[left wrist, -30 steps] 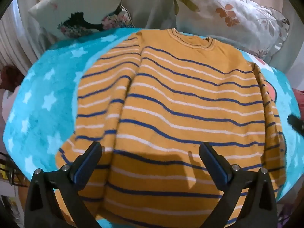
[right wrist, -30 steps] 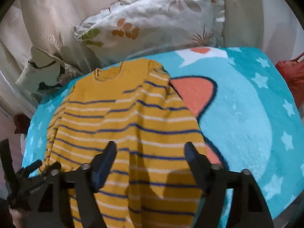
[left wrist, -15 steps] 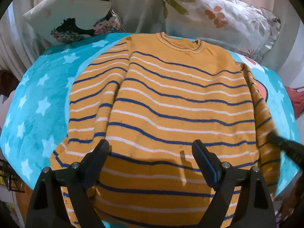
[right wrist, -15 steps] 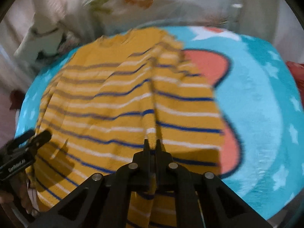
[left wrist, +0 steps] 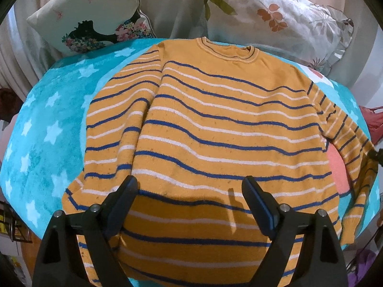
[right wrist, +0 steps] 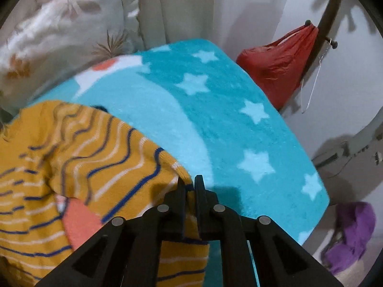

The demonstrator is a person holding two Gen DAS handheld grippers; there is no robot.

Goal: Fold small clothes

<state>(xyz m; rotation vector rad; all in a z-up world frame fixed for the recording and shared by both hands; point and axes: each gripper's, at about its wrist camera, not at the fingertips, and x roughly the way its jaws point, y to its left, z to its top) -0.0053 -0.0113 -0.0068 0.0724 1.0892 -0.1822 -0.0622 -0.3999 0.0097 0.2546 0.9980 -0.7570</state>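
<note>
Striped sweater lying flat, front up, across the middle of the bed, neckline toward the pillow edge, hem toward the near edge. Spread on a teal star blanket covering the bed. Left sleeve folded down along the body, near the bed's left side. Right sleeve drawn out toward the bed's right edge, a strip of coral blanket print showing between sleeve and body. Probably held out like that to straighten it before folding it in across the chest.

Right tool pressed together, pinching the sleeve near its cuff end, fabric bunched between the jaws and hanging below them. Sleeve slightly blurred in the right wrist view, so likely mid-motion. Right tool tip just visible at the far right edge of the left wrist view.

Left tool spread wide, hovering over the hem area, gripping nothing. Probably waiting to pin or take the opposite side.

Beyond the blanket: floral pillow and silhouette-print cushion at the head edge. Red bag hanging off to the right, purple cloth lower down beside the bed.

Fold barely started, judging by the open body panel.
</note>
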